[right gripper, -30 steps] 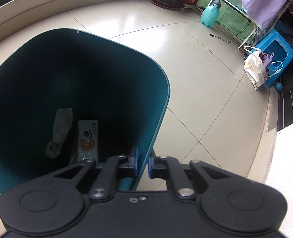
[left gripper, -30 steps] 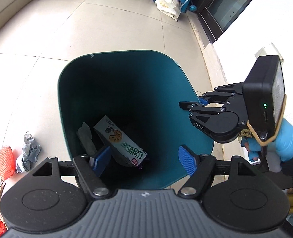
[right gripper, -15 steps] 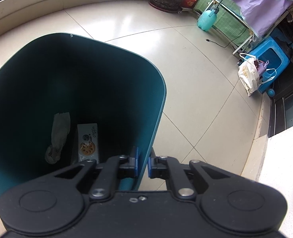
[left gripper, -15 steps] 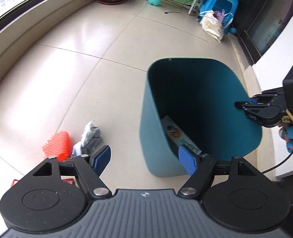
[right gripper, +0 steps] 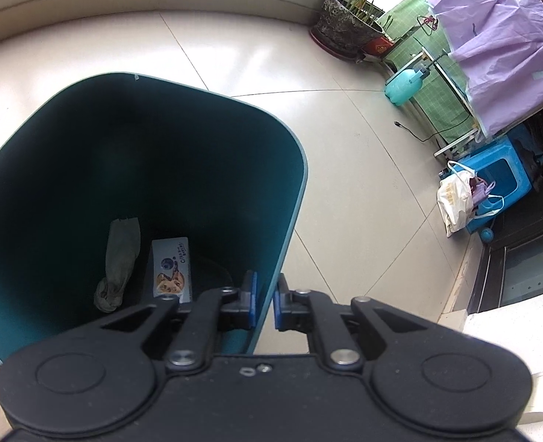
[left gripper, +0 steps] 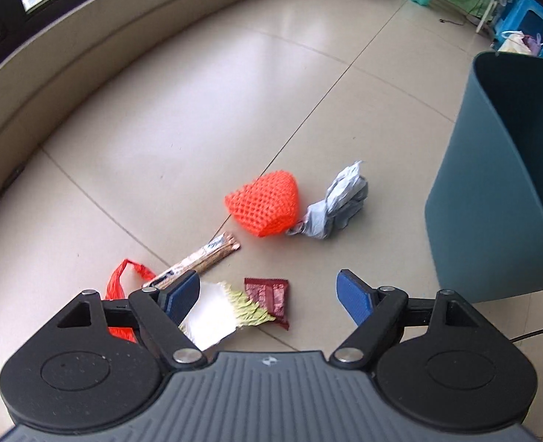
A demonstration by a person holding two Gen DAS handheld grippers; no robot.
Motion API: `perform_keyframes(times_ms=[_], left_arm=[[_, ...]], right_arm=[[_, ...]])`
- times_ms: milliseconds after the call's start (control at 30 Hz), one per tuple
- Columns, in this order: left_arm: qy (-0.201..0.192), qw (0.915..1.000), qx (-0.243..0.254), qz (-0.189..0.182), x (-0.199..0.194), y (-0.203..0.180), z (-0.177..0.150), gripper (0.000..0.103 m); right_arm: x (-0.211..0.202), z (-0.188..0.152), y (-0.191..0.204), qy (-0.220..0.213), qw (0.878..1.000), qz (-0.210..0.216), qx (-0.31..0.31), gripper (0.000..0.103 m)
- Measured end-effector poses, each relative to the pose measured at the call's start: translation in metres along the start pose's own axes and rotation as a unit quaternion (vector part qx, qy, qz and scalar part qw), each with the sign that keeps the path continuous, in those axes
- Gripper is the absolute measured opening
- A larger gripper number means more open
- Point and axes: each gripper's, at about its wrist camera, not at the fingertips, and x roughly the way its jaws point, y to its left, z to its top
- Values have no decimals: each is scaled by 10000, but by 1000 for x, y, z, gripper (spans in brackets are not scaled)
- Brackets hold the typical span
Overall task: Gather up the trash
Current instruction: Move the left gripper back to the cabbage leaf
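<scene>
the left gripper (left gripper: 267, 296), jaws wide apart and empty, has swung from over the bin (left gripper: 507, 184) to the litter on the floor: foil wrapper (left gripper: 216, 313) nearest, then red wrapper (left gripper: 269, 294), orange net (left gripper: 265, 202), grey wad (left gripper: 335, 202). the right gripper (right gripper: 265, 304) stays clamped on the bin rim (right gripper: 289, 228). next pickup looks due.

Our left gripper (left gripper: 267, 298) hangs above the floor with its blue-padded fingers (left gripper: 352, 296) spread wide and nothing between them, tilted down and forward. Our right gripper (right gripper: 265, 304) has its pads (right gripper: 250, 304) drawn close on either side of a thin wall, one pad left, one right.
</scene>
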Motion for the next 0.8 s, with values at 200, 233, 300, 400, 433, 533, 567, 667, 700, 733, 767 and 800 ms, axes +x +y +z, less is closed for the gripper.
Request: perform_keyframes(times_ms=[200, 233, 300, 400, 433, 533, 567, 667, 700, 733, 767, 800], left_arm=[[471, 9971, -574, 152, 51, 40, -17, 81], [541, 9963, -664, 111, 58, 45, -18, 81], [657, 9938, -893, 126, 72, 56, -20, 81], [970, 9872, -1268, -39, 94, 71, -21, 81], [1116, 9830, -1451, -119, 105, 77, -21, 81], [1285, 9740, -1863, -69, 124, 92, -23, 81], [1314, 9710, -1996, -90, 129, 96, -23, 81], [1347, 9655, -2222, -177, 131, 100, -19, 81], [1320, 9672, -2164, -134, 131, 96, -18, 81], [1307, 9693, -2084, -57, 131, 90, -17, 81], [1340, 9704, -2008, 22, 133, 83, -16, 81], [1386, 9707, -1960, 113, 137, 77, -15, 81]], right_arm=[[-3, 9, 9, -24, 9999, -85, -95, 8], [-3, 11, 9, -21, 9999, -82, -108, 8], [-4, 11, 11, -30, 9999, -93, -140, 8], [-4, 13, 15, -35, 9997, -135, -217, 8], [-2, 14, 13, -34, 9996, -139, -226, 8], [-4, 15, 16, -40, 9996, -141, -238, 8], [-4, 15, 16, -46, 9996, -146, -250, 7], [-4, 13, 17, -82, 9994, -154, -302, 7], [-3, 13, 17, -90, 9994, -156, -309, 7], [-4, 12, 17, -97, 9993, -161, -309, 7], [-4, 12, 17, -103, 9994, -158, -294, 7], [-4, 10, 17, -109, 9995, -153, -269, 7]])
